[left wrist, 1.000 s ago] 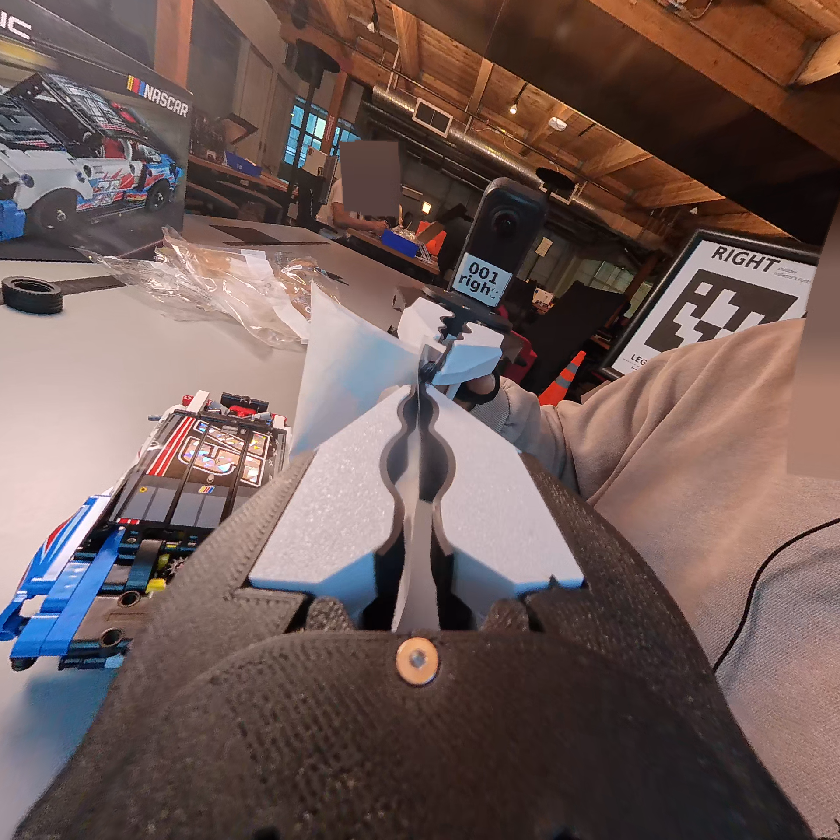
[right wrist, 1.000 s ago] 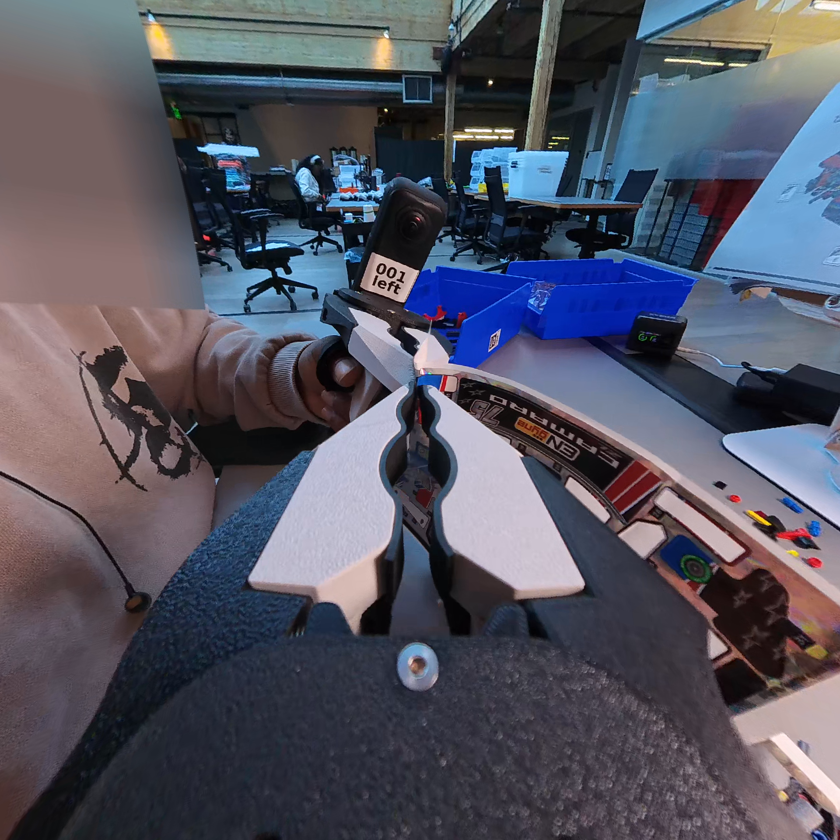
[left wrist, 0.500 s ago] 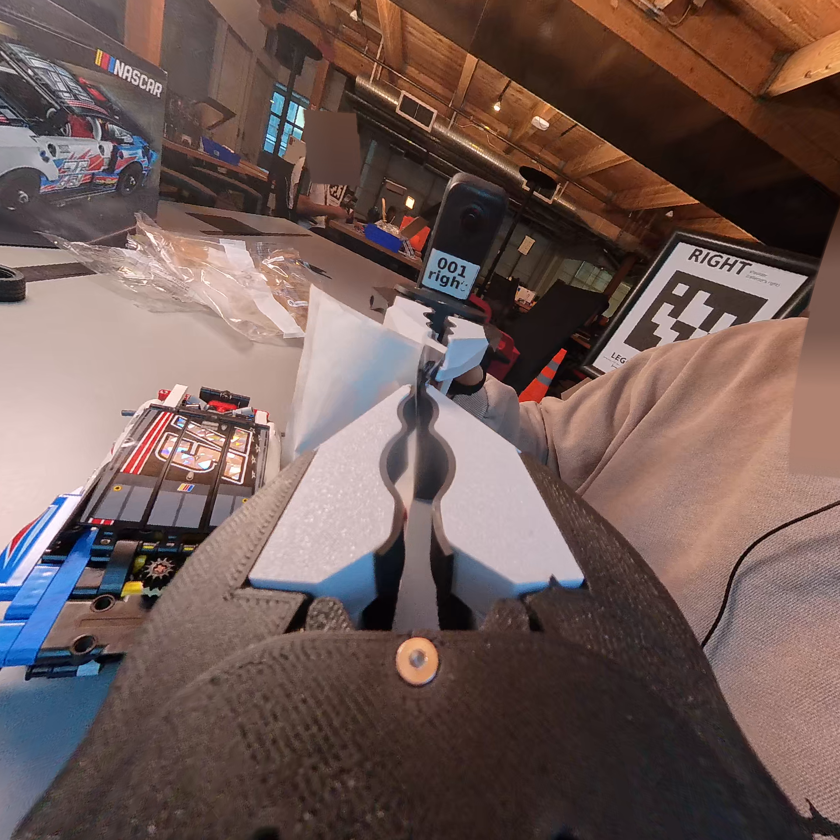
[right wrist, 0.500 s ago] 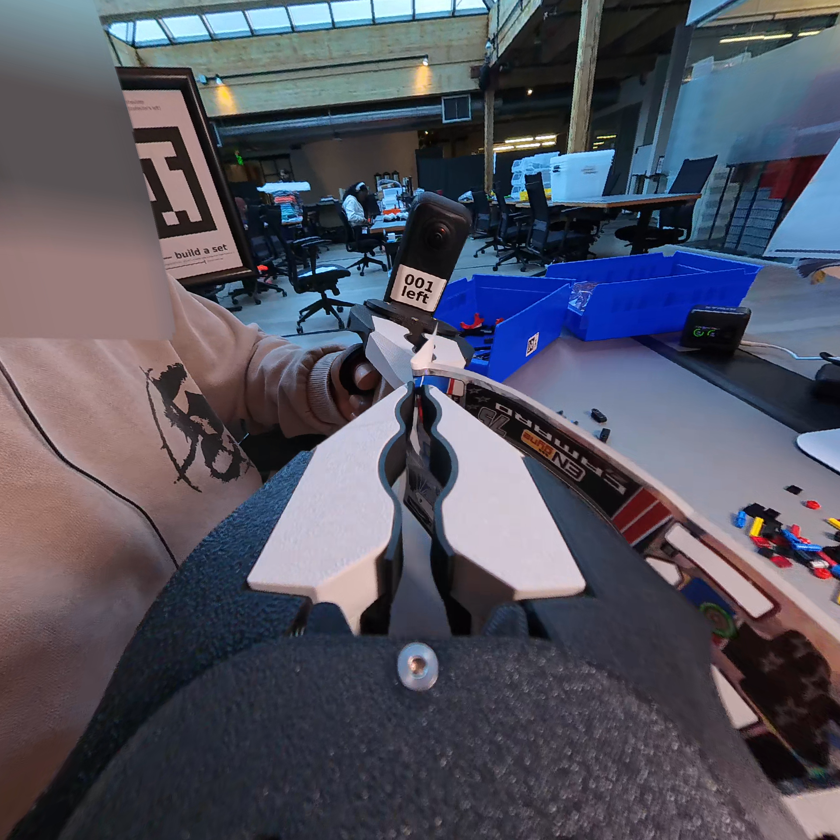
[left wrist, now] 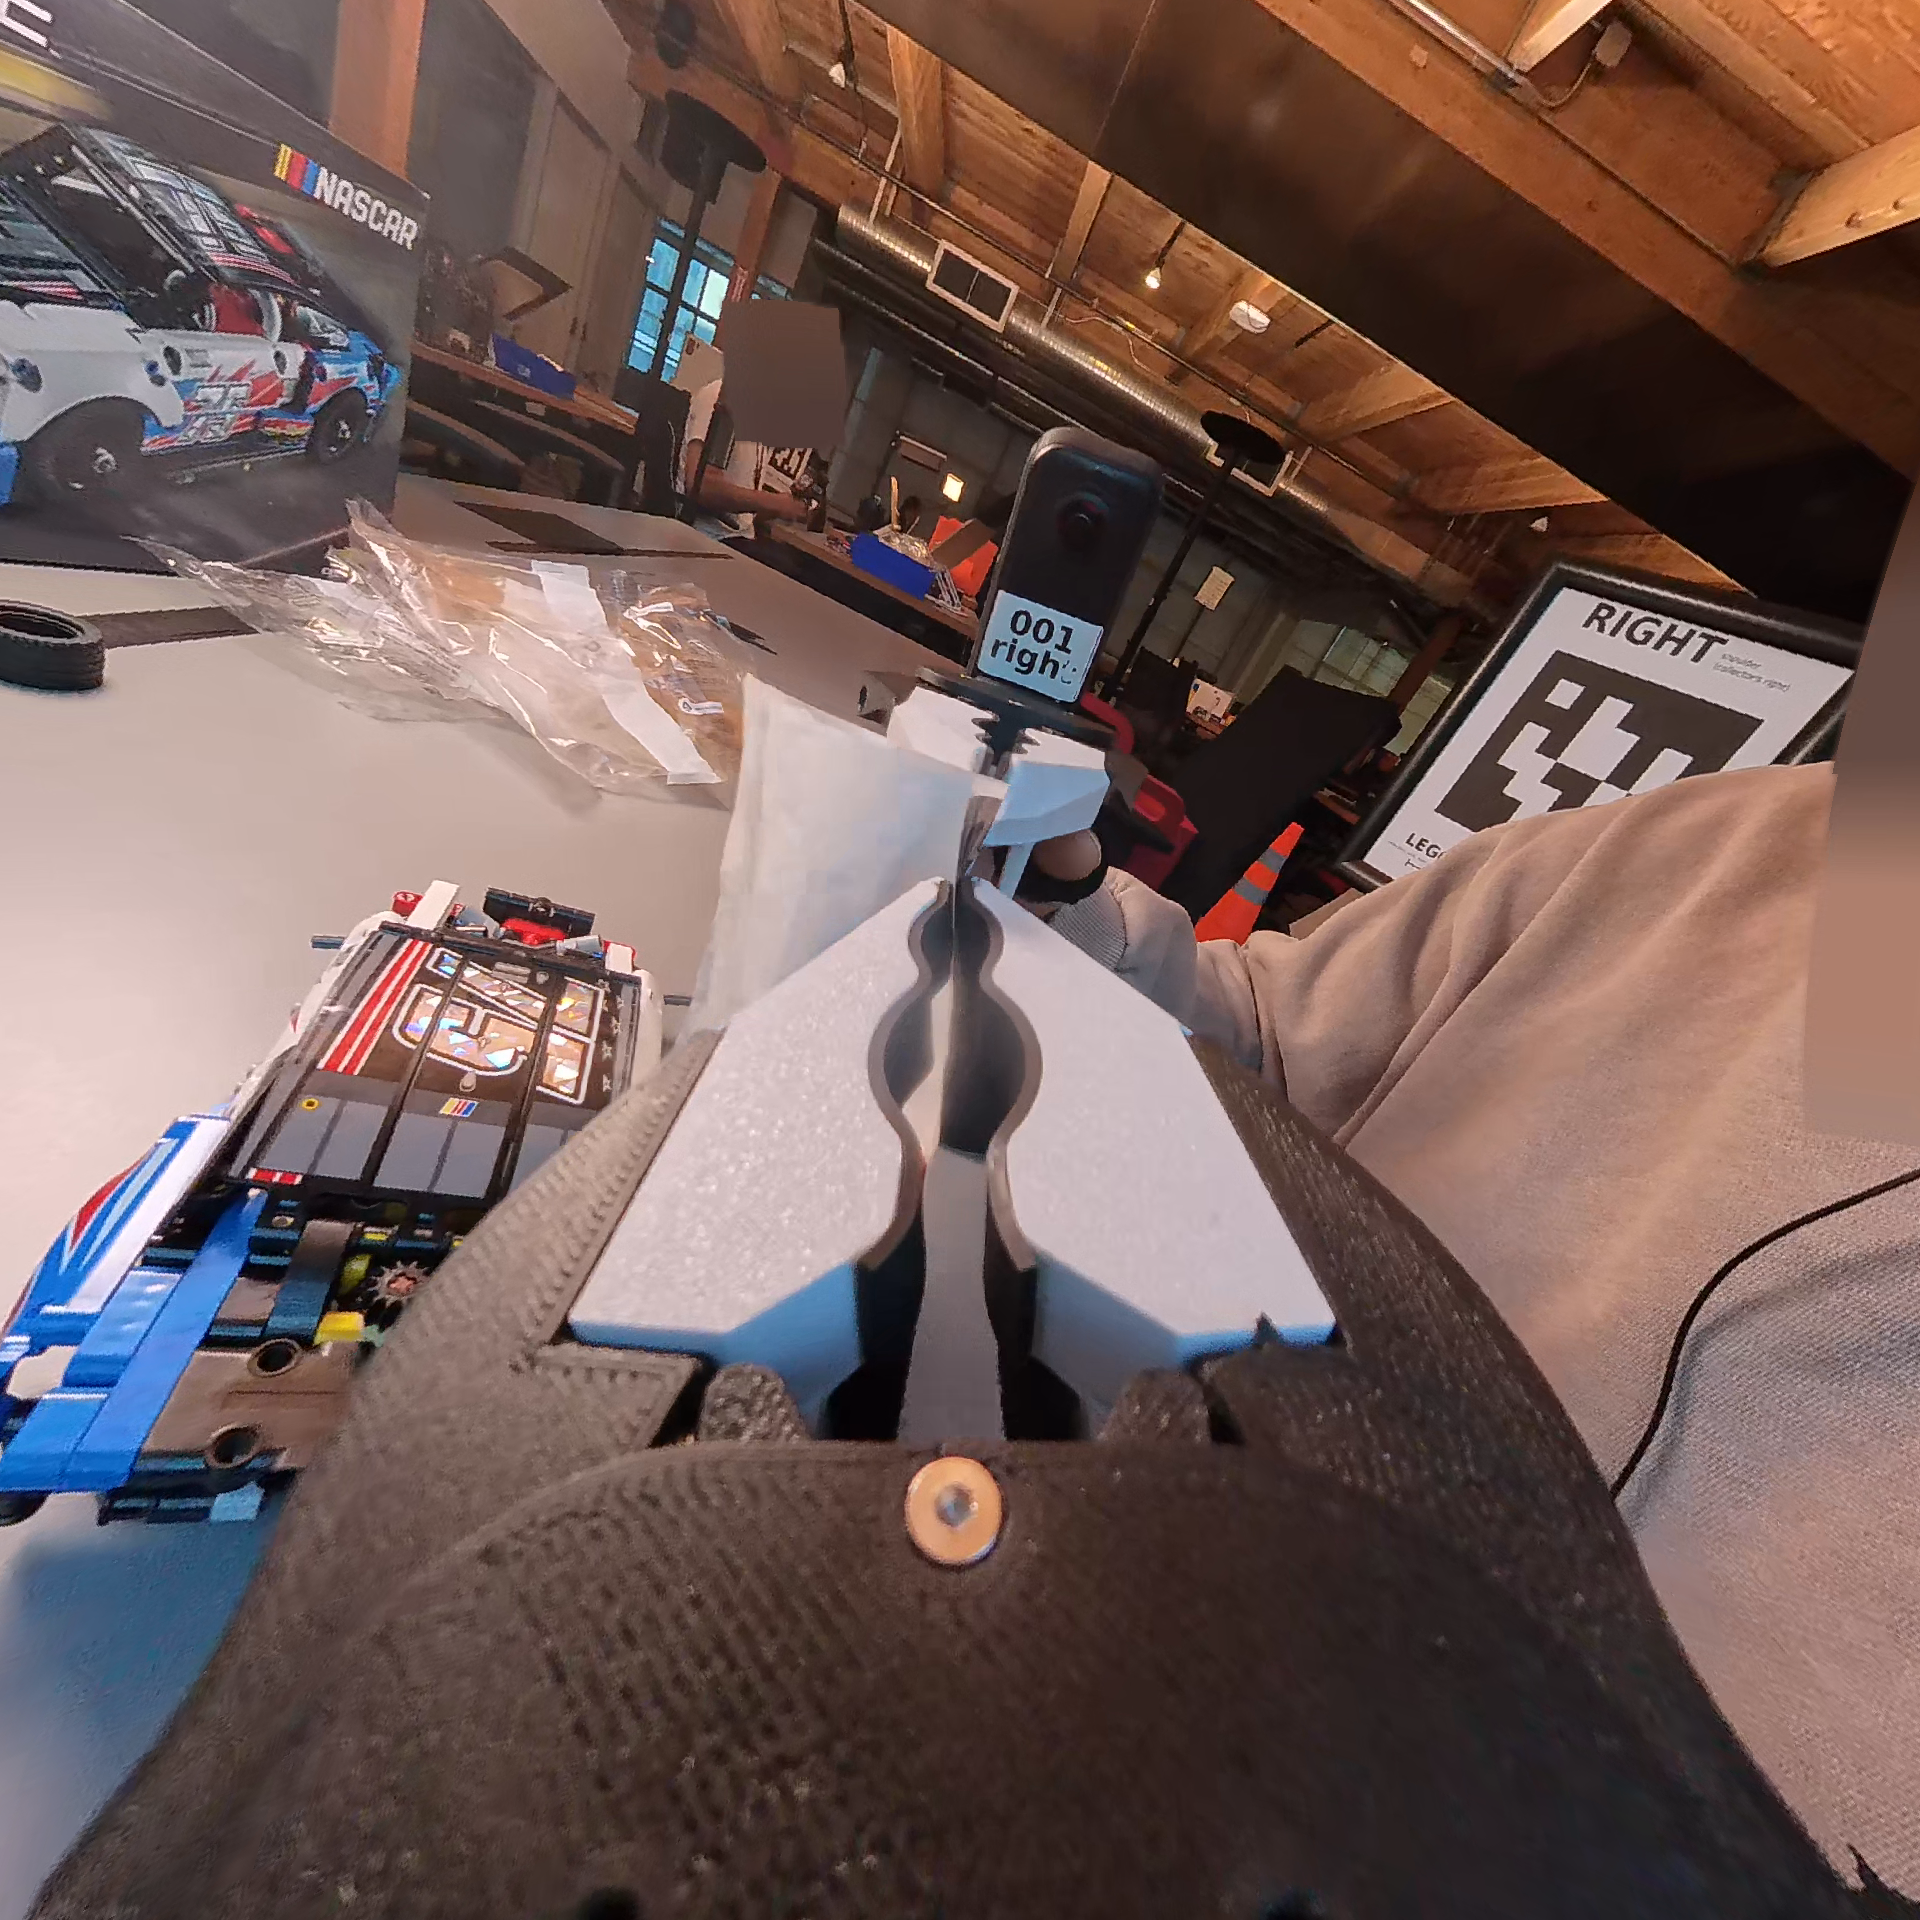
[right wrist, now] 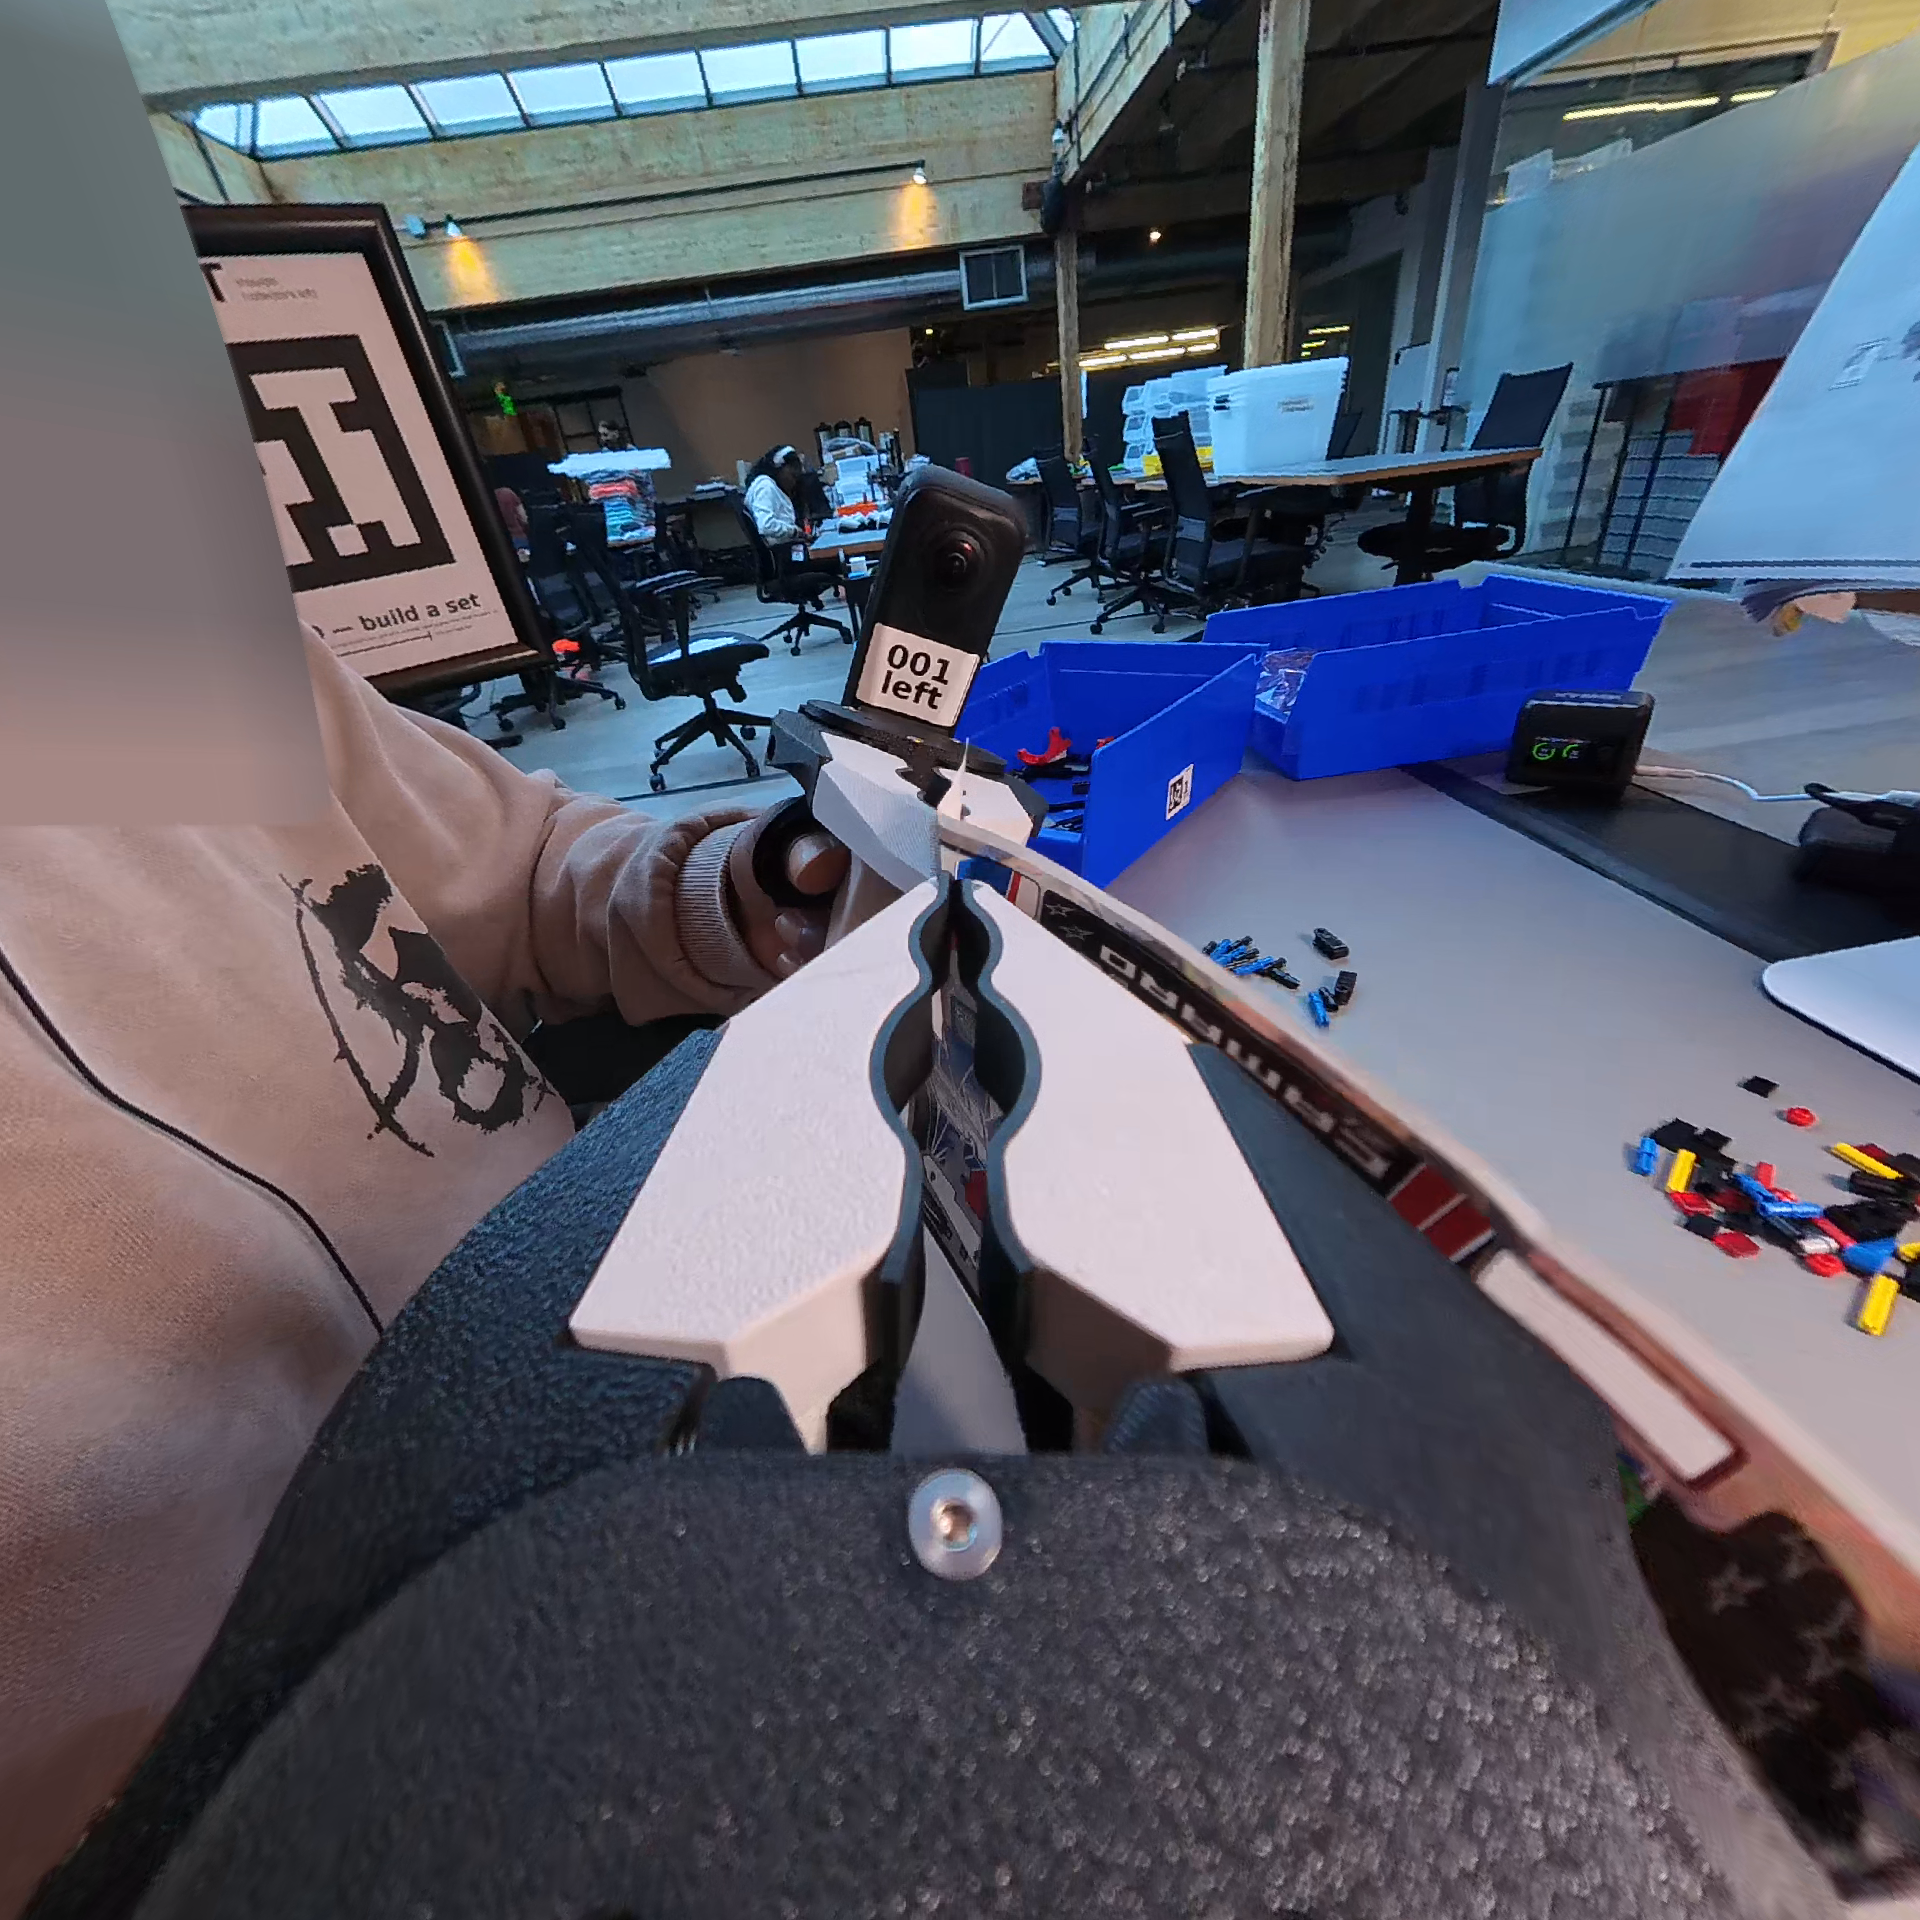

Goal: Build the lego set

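The left gripper (left wrist: 951,904) and the right gripper (right wrist: 951,899) both have their fingers clenched on one sticker sheet (right wrist: 1247,1039), held between them just beside the lego car (left wrist: 416,1070) on the counter (left wrist: 260,810).

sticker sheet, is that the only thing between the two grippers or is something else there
Only the glossy printed sticker sheet spans from the right gripper to the left gripper; both pinch it. The right wrist view shows it best.
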Action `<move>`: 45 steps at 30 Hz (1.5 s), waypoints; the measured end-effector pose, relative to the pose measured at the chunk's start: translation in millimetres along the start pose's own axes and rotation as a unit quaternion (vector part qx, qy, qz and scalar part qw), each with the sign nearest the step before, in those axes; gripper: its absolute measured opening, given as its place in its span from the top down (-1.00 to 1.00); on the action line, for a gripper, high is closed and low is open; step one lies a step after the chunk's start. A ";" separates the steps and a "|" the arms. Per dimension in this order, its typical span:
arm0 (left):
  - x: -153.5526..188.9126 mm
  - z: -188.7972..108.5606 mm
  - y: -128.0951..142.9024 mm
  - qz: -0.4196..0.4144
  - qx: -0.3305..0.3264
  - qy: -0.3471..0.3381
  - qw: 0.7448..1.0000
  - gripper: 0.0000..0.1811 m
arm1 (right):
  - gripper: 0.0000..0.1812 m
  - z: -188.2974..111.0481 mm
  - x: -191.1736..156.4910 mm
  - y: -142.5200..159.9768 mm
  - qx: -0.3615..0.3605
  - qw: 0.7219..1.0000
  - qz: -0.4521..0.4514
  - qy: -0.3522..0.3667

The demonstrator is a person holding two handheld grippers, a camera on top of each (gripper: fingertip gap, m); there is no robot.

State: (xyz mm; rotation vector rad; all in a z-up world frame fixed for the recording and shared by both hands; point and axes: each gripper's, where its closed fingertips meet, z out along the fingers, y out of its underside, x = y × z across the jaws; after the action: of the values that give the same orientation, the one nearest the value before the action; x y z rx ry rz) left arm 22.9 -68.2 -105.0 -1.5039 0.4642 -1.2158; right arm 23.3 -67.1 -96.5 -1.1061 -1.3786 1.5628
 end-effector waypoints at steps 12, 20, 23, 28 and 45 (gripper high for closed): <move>-14.7 -32.6 -63.5 0.050 -0.016 -0.065 0.996 1.00 | 1.00 -30.0 0.0 -34.6 0.043 0.999 -0.019 0.021; -69.0 -85.1 -155.0 0.166 -0.224 -0.194 0.941 1.00 | 1.00 -68.8 12.5 -47.6 0.073 0.995 -0.020 0.060; -123.1 -118.5 -186.2 0.169 -0.319 -0.237 0.902 1.00 | 1.00 -71.4 17.5 -40.0 0.076 0.995 -0.005 0.063; -240.9 -185.0 -183.3 0.142 -0.431 -0.306 0.837 1.00 | 1.00 -68.3 24.1 -24.7 0.055 0.996 0.000 0.066; -404.3 -230.1 -123.5 0.228 -0.464 -0.385 0.765 0.82 | 1.00 -70.6 60.2 8.5 0.021 0.994 0.045 0.095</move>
State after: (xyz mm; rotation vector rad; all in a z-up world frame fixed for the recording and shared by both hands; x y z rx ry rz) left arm -375.0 185.8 -198.9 -2.3453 0.8490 0.1764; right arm 69.7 11.5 -115.0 -1.2708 -1.1776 1.4995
